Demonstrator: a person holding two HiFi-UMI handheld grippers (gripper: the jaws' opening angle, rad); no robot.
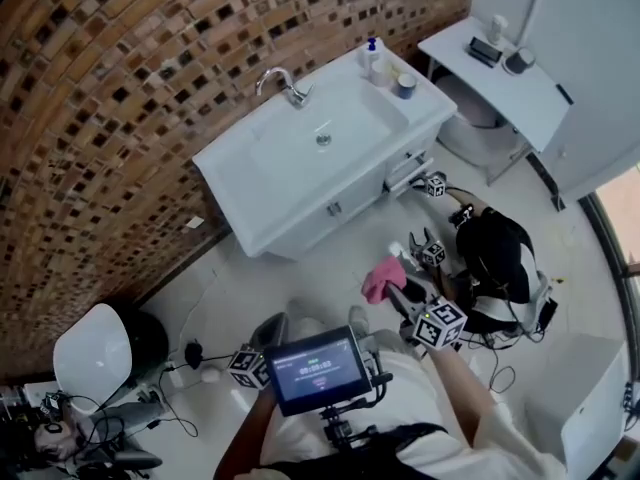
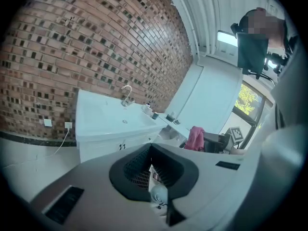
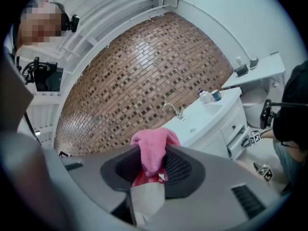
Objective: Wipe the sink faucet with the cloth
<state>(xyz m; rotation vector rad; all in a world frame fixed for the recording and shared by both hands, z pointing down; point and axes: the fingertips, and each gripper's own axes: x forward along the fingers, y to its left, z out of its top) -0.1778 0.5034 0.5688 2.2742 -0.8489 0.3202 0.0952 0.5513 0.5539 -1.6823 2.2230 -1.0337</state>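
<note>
Below a white sink (image 1: 245, 183) on a brown tiled wall (image 1: 110, 98), the person's right tool (image 3: 153, 154) was clamped on a pink cloth (image 1: 381, 278), well apart from the chrome faucet (image 1: 285, 86) at the basin's 11 o'clock edge. The left tool (image 2: 150, 150), at the cloth's 8 o'clock, had its jaws together on nothing. Bottles (image 1: 373, 60) stood at the basin's 2 o'clock corner.
</note>
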